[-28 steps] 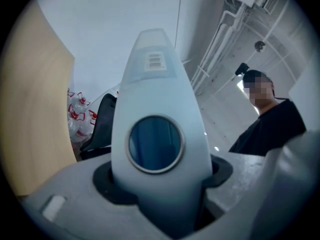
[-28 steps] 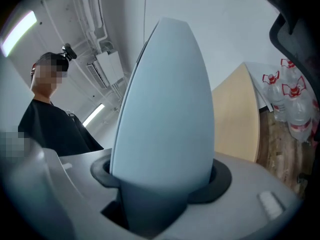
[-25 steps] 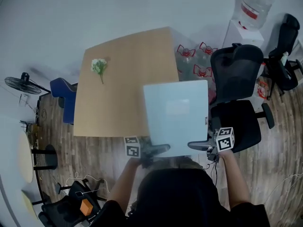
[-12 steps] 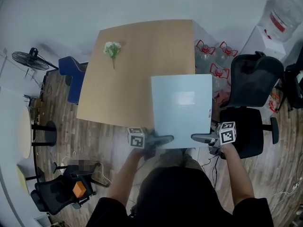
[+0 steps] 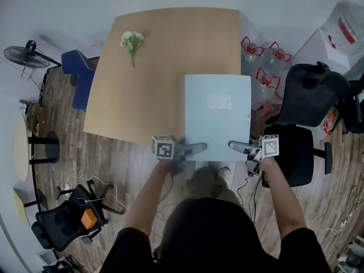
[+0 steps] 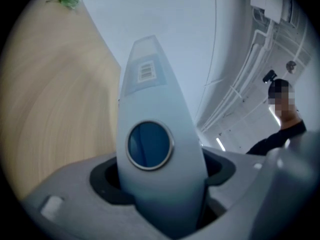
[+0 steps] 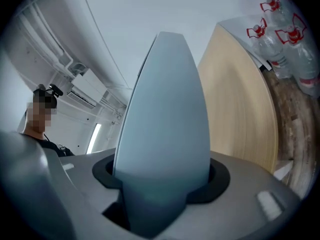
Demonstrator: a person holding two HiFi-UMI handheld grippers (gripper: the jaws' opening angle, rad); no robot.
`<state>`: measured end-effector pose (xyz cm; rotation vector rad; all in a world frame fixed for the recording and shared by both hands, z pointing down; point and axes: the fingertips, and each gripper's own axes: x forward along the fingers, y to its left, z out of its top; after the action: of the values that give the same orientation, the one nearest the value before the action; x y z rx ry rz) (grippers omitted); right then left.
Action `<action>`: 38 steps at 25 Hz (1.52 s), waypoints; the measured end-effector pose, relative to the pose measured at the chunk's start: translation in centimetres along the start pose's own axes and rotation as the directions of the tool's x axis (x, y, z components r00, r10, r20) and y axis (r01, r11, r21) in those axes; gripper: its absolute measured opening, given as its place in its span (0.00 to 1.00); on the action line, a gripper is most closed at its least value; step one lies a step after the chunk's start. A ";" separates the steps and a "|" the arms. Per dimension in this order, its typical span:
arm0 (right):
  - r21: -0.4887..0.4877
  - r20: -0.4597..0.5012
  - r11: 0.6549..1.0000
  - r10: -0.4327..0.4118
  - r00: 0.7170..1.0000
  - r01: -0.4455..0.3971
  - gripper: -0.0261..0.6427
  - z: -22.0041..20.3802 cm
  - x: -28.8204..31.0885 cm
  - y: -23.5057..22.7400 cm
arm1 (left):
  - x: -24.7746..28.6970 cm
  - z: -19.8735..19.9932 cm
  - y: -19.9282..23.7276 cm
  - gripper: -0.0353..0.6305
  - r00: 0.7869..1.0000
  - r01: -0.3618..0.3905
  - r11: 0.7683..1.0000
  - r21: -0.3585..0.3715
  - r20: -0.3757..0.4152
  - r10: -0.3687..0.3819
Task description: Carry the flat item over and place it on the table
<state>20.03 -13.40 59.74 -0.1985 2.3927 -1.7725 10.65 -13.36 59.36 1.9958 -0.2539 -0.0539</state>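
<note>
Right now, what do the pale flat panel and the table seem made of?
The panel: likely smooth plastic or coated board, pale blue-grey, slightly glossy; a soft bright patch reflects on it. The table: light wood or wood-look laminate, matte, with faint grain lines.

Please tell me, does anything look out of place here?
Nothing is spilled or damaged. The pale blue board overhangs the near edge of the wooden table, so it is not fully over the table yet.

Water jug (image 5: pixel 342 17) cut off rt edge; barcode (image 6: pixel 146 72) on flat item (image 6: pixel 165 101) unreadable.
</note>
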 end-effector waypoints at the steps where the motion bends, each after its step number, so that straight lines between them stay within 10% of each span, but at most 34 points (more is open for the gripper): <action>1: 0.014 -0.002 1.000 -0.005 1.000 0.005 0.49 0.3 0.4 -0.8 | -0.1 0.3 0.9 0.60 1.000 -0.004 1.000 -0.011 0.002 0.004; 38: 0.274 0.017 0.956 -0.112 0.994 0.103 0.50 14.1 14.5 -21.4 | -6.0 15.6 26.3 0.66 0.986 -0.148 0.963 -0.225 0.046 0.163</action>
<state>8.98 -35.72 75.48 -0.3244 2.1208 -2.1058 -1.61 -36.75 75.93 1.7493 -0.4274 -0.0440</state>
